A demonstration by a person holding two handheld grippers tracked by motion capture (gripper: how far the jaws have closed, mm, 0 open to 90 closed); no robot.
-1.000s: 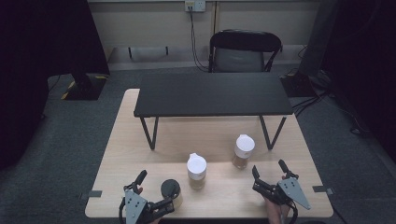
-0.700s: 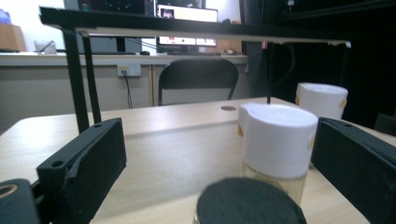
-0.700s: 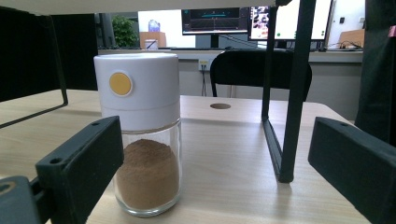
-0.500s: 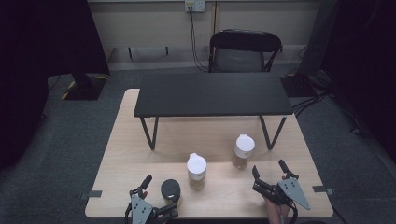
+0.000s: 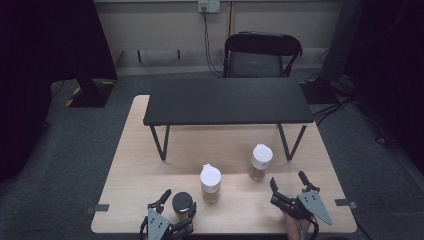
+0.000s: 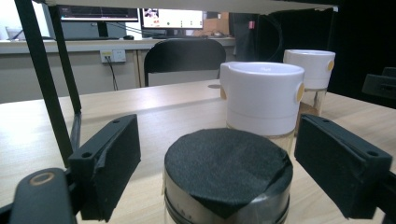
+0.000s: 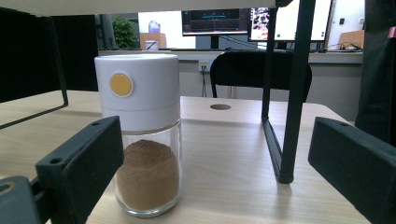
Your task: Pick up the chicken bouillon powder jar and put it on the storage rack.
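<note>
Jar [image 5: 182, 202] with a black lid sits near the front edge of the wooden table [image 5: 135, 150], on the person's left side. The left gripper [image 5: 176, 203] has its 2 jaws on each side of this small jar. Its jaws have just been closing, and the jar is between them, but in the left gripper view there is a gap on both sides of the jar [image 6: 228, 179], so the black pads [image 6: 112, 161] do not press on it yet.

So the step in hand looks like grabbing the black-lid jar. The next move, I think, is to close the jaws the rest of the way until both pads hug the jar, and then lift it straight up. The jar should stay in the middle of the jaws, or one pad may push it over.

Just behind it stands a shaker [image 5: 210, 183] with a white cap (brown powder shows inside the glass). A second white-cap shaker [image 5: 260, 162] stands farther back to the right, near a leg of the low black shelf [image 5: 227, 102].

The right gripper [image 5: 289, 186] waits near the front right of the table. Its jaws stand wide and hold nothing. In the right gripper view, 1 shaker [image 7: 142, 133] stands ahead of it, not yet between the jaws.
</note>
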